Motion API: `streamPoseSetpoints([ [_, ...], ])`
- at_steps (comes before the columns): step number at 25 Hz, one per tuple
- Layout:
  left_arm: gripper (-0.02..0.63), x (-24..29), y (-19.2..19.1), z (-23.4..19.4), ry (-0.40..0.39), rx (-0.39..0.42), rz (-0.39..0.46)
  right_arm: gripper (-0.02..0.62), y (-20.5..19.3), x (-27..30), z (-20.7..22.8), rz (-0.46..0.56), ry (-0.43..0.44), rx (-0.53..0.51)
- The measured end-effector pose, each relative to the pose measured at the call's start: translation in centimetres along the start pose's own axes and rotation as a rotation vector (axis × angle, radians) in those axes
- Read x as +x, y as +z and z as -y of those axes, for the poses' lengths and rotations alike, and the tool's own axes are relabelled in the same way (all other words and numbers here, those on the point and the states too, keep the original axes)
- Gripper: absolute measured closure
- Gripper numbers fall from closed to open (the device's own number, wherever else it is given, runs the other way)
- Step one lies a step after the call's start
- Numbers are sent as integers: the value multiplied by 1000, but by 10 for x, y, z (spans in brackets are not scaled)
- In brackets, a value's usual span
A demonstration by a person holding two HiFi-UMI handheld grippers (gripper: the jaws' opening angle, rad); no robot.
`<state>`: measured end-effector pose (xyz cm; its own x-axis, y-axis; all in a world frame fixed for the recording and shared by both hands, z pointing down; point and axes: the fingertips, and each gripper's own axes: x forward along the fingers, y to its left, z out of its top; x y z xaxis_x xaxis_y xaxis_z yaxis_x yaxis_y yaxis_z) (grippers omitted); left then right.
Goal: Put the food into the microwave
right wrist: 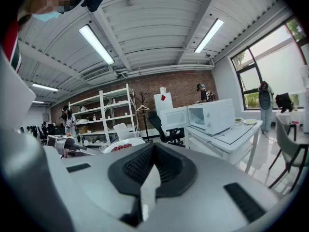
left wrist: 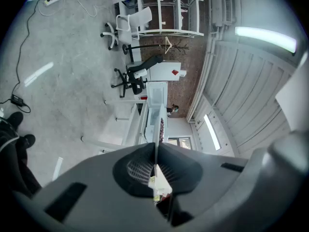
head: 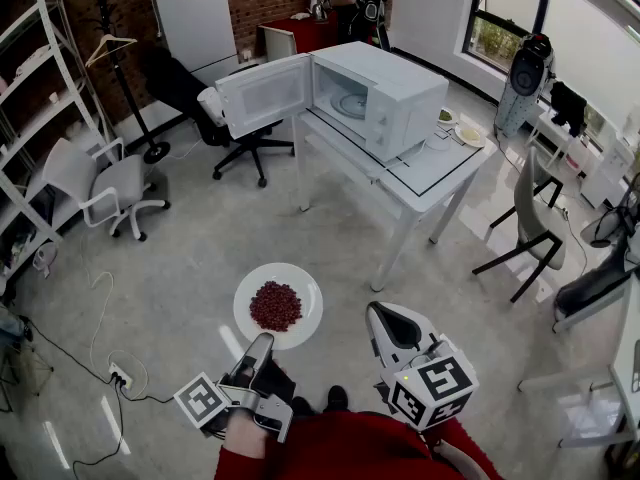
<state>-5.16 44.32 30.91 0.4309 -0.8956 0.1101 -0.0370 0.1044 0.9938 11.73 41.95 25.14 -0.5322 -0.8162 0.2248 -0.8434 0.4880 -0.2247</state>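
Plate (head: pixel 303 284) of red food (head: pixel 275 305) held off the worktop (head: pixel 445 163).
The left gripper's (head: pixel 262 346) jaws are clamped on the plate's near rim, over the floor and well apart from the worktop's near edge. The right gripper's (head: pixel 385 318) jaws are closed together, empty. The microwave (head: pixel 400 93) stands on the worktop with its door (head: pixel 262 95) open.

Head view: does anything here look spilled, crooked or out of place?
Nothing stands out. The red beans sit heaped on the white plate, which the left gripper holds by its rim over the floor; none have spilled. The microwave has its door open.
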Motion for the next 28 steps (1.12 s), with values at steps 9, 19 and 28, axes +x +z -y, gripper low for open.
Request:
streamPoseSetpoints([
  [9, 584, 6, -3, 2, -9, 1, 1, 583, -1, -2, 5, -1, 4, 1],
  [19, 583, 19, 0, -2, -2, 23, 18, 581, -5, -3, 22, 7, 23, 38],
  [28, 583, 45, 23, 19, -22, 63, 64, 581, 10, 3, 51, 18, -13, 19],
])
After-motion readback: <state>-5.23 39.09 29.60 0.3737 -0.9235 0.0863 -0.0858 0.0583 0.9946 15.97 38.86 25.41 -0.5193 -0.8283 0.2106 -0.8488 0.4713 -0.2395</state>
